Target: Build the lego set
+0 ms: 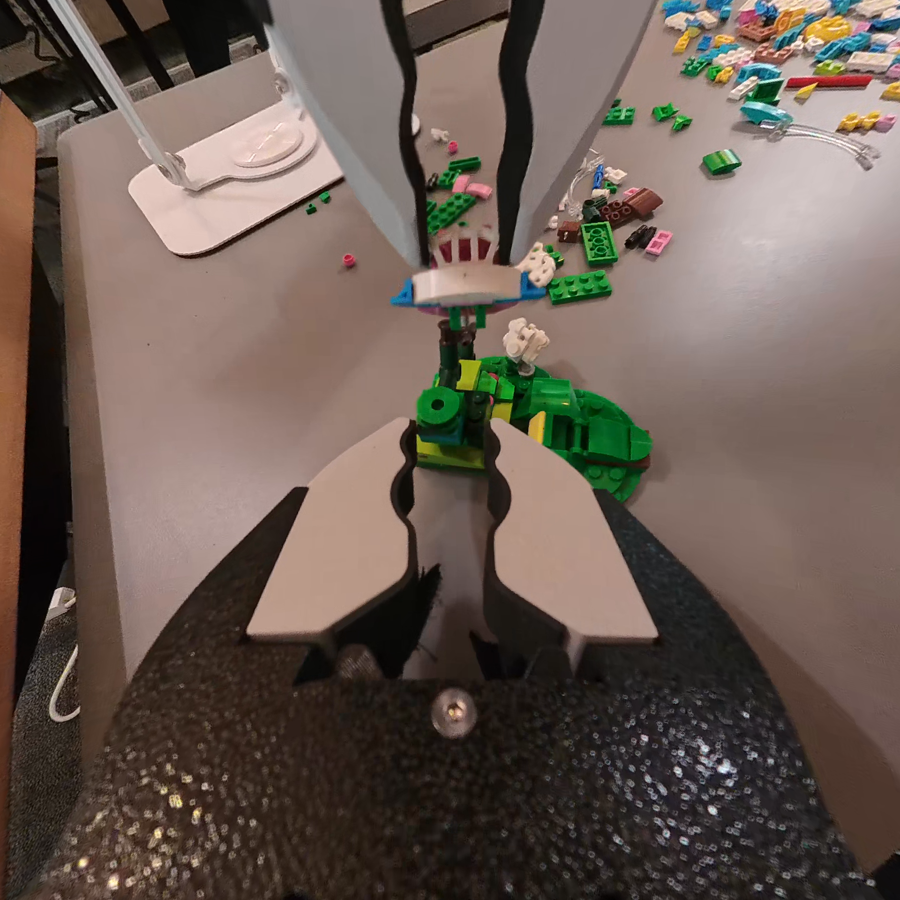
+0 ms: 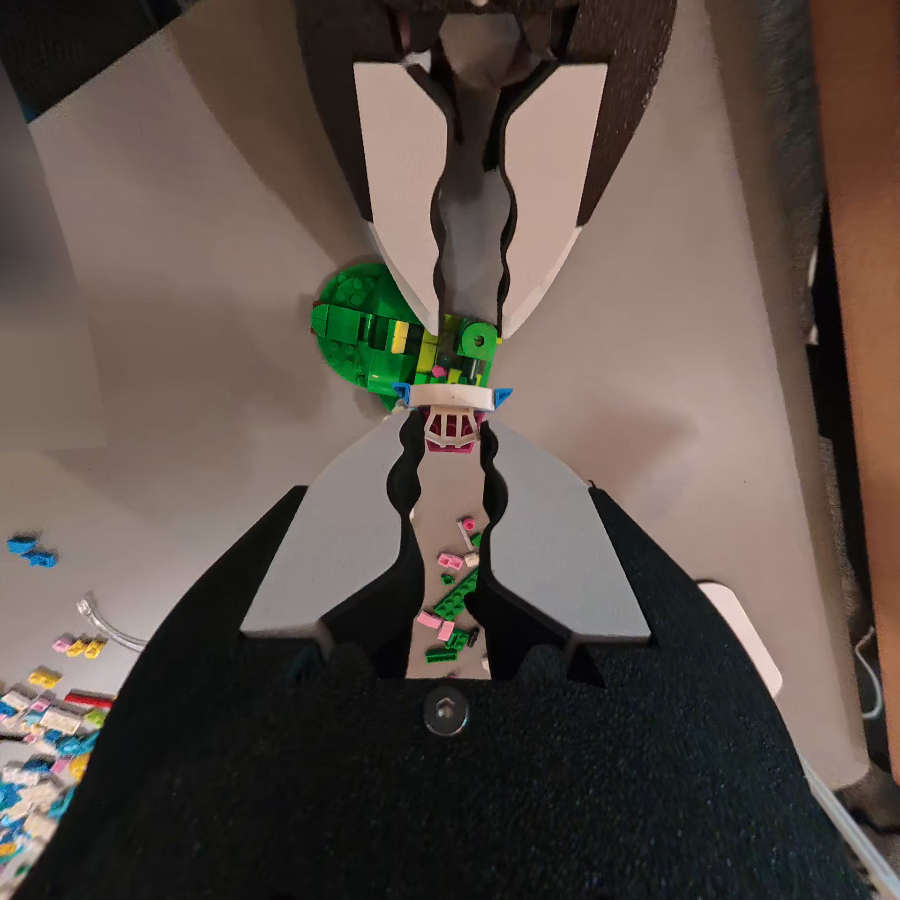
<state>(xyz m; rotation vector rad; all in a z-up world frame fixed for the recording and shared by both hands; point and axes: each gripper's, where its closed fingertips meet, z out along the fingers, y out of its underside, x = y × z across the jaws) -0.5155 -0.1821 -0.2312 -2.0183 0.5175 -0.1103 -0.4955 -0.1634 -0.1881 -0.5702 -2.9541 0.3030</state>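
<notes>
**Lego build held at both ends between the two tools**

Lego build (image 1: 492,414) sits mid-table (image 1: 243,365), a green rounded base with lime and yellow bricks and a dark green stem rising from it.

On the left of the left wrist view, a white lamp base (image 1: 219,185) stands on the table, with a small pink stud (image 1: 348,260) lying near it. At centre, the left tool (image 1: 450,433) is clenched on the near end of the build, its fingers pressed against the lime and blue bricks just under a green round piece (image 1: 438,405). Above it, the right tool (image 1: 462,258) comes in from the far side, grasping a canopy piece (image 1: 465,285) with a white curved front, blue tips and a magenta back; this piece sits at the top of the stem. A white flower (image 1: 526,341) stands just right of the stem. Right of that lie green plates (image 1: 579,287) and brown bricks (image 1: 628,204), and the far right corner holds a loose pile (image 1: 779,44) of blue, white, yellow and pink parts.

In the right wrist view the pile (image 2: 34,759) is at lower left, the build (image 2: 389,341) at centre, and the canopy piece (image 2: 453,397) sits between the right tool (image 2: 450,428) fingertips, with the left tool (image 2: 470,321) opposite.
</notes>
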